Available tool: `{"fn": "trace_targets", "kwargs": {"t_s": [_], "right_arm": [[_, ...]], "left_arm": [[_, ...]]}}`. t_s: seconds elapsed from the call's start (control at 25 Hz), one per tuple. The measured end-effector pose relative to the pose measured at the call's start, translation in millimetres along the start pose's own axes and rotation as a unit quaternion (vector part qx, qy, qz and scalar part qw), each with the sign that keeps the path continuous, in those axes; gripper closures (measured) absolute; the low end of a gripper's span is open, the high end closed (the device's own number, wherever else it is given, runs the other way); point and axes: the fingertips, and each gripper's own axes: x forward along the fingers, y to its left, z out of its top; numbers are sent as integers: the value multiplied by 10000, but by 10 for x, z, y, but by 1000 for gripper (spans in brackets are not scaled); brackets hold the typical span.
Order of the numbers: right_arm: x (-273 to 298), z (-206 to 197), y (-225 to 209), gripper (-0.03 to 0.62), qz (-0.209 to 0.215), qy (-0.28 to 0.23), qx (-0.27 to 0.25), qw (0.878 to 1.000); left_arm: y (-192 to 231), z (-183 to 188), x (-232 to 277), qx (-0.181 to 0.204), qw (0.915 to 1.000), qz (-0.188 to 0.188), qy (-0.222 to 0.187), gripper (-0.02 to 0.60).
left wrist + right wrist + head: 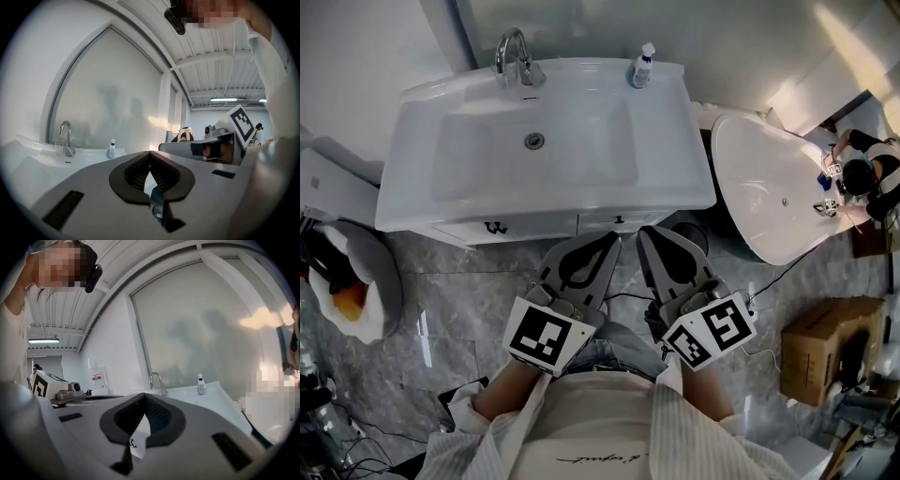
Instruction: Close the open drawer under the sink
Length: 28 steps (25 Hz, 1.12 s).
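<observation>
The white sink cabinet (546, 141) stands ahead of me, and two white drawer fronts show just under its front rim. The left drawer front (495, 229) carries a small black handle; the right drawer front (619, 221) sits beside it. Both stick out only slightly past the rim. My left gripper (612, 240) and right gripper (649, 234) hover side by side just in front of the drawers, both shut and empty, touching nothing. In the left gripper view the left gripper (150, 153) has its tips together. The right gripper (144, 395) frames a bit of white drawer front (136, 446).
A chrome faucet (514, 56) and a small bottle (644, 66) stand at the back of the sink. A white tub-like fixture (773, 187) stands to the right and a cardboard box (825, 342) lies on the marble floor. Round bin at left (356, 281). Another person (867, 173) is far right.
</observation>
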Motion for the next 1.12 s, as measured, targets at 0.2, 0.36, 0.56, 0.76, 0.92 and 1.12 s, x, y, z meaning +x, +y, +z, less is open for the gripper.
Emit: {"fn": "trace_targets", "kwargs": {"t_s": [0.2, 0.36, 0.56, 0.76, 0.92, 1.12], "right_arm": [[25, -40, 2, 585, -16, 62, 13, 10000], [26, -66, 8, 585, -3, 112, 8, 9999], [21, -94, -40, 585, -25, 158, 27, 9999], [13, -120, -52, 585, -36, 177, 57, 9998], [10, -122, -80, 585, -40, 202, 78, 9998], [20, -148, -88, 585, -44, 237, 111, 9996]], "left_arm": [[39, -6, 11, -2, 10000, -2, 14, 566], [38, -25, 32, -12, 10000, -25, 28, 566], [36, -54, 77, -22, 10000, -40, 72, 566], [20, -74, 90, -30, 9999, -67, 84, 566], [11, -89, 108, -22, 9999, -76, 111, 566], [22, -104, 109, -41, 9999, -82, 136, 566]]}}
